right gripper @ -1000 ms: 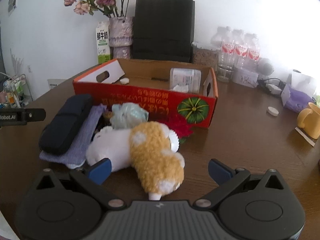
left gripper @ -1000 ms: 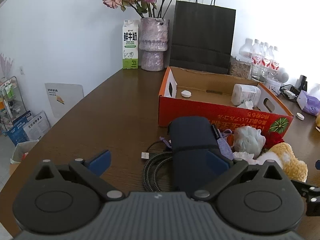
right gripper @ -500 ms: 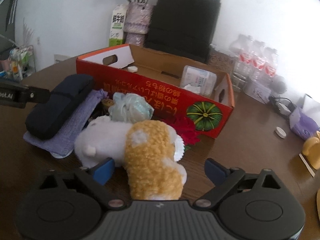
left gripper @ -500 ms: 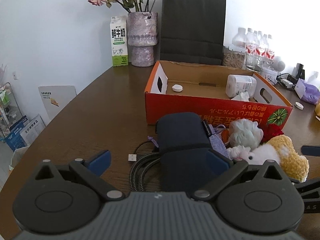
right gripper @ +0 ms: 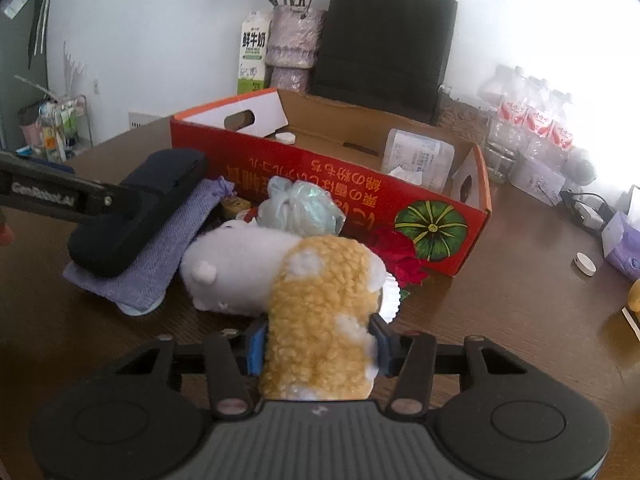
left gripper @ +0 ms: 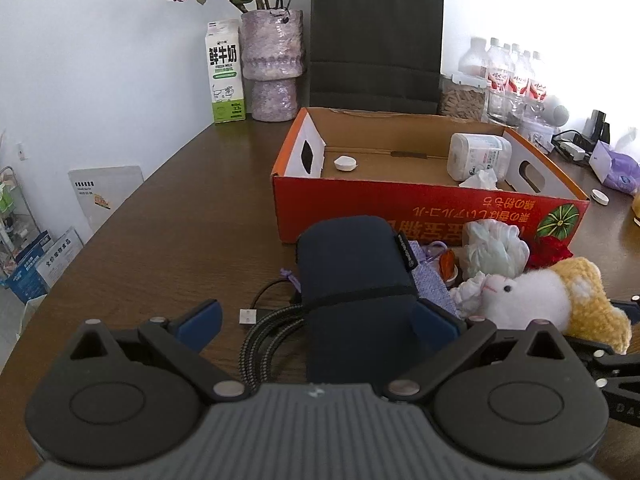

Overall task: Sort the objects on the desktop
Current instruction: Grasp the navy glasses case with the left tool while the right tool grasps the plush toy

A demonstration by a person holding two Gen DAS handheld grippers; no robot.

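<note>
Your right tool (right gripper: 316, 344) is closing on the plush toy (right gripper: 316, 320), and its blue pads already press into the toy's yellow, woolly rear half from both sides; the white front half (right gripper: 236, 268) sticks out ahead of the tool and lies on the tabletop (right gripper: 500, 320). Your left tool (left gripper: 316, 316) stands wide open, with the near end of the dark navy case (left gripper: 352, 280) between its fingers; the pads do not press on the case, and a clear gap shows on the left side. The case lies on a lilac knitted pouch (right gripper: 160, 248), and beside it in the left view sits a coiled braided cable (left gripper: 264, 336) with its plug on the wood. Just behind the plush toy are a crumpled pale-green bundle (right gripper: 300, 208) and something red (right gripper: 400, 260), both close against the front wall of the red cardboard box (left gripper: 420, 216). Inside the box you can see a white plastic jar (left gripper: 478, 156) on its side, a crumpled tissue (left gripper: 480, 179) and a small white cap (left gripper: 346, 163). Another white cap (right gripper: 585, 264) lies on the tabletop to the right of the box.
</note>
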